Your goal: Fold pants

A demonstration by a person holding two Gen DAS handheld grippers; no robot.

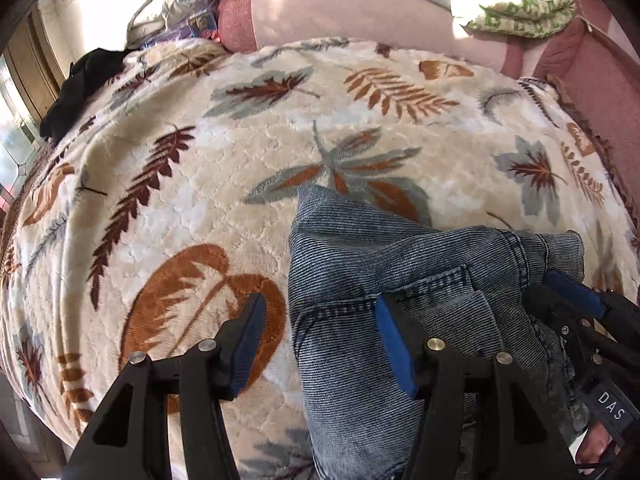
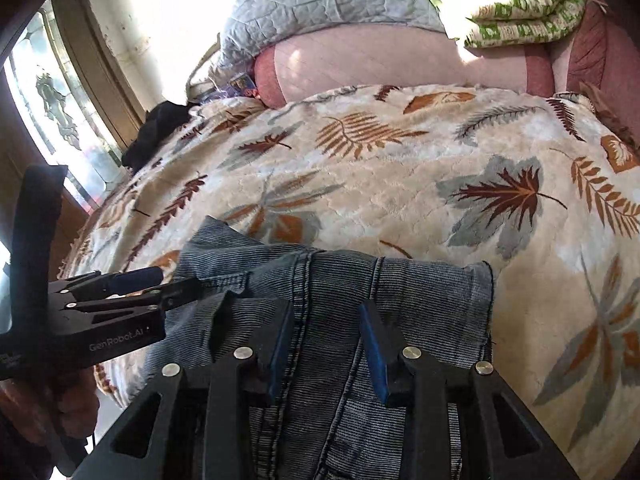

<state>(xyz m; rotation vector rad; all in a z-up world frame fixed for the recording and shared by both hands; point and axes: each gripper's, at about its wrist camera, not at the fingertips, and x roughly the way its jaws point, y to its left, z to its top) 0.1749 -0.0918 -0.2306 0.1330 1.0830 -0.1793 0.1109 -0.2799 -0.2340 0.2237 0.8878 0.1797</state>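
The pants (image 1: 384,280), of blue-grey denim, are seen bunched on the leaf-patterned blanket (image 1: 200,160) that covers the bed, in the lower middle of both views. Some folding appears to have been done: in the right wrist view the cloth lies doubled, a seam running up the middle and a raw hem edge at the right. The bundle is judged uneven, with a loose corner poking toward the upper left, so smoothing and at least one more fold are probably left.

The left gripper (image 1: 320,340) is held with its jaws apart; the left edge of the denim lies between the fingers, one pad over bare blanket, the other over cloth. The right gripper (image 2: 326,350) is likewise spread, straddling the seam, nothing being clamped. Whether the pads touch the cloth cannot be told. A dark garment (image 1: 80,84) lies well apart at the upper left.
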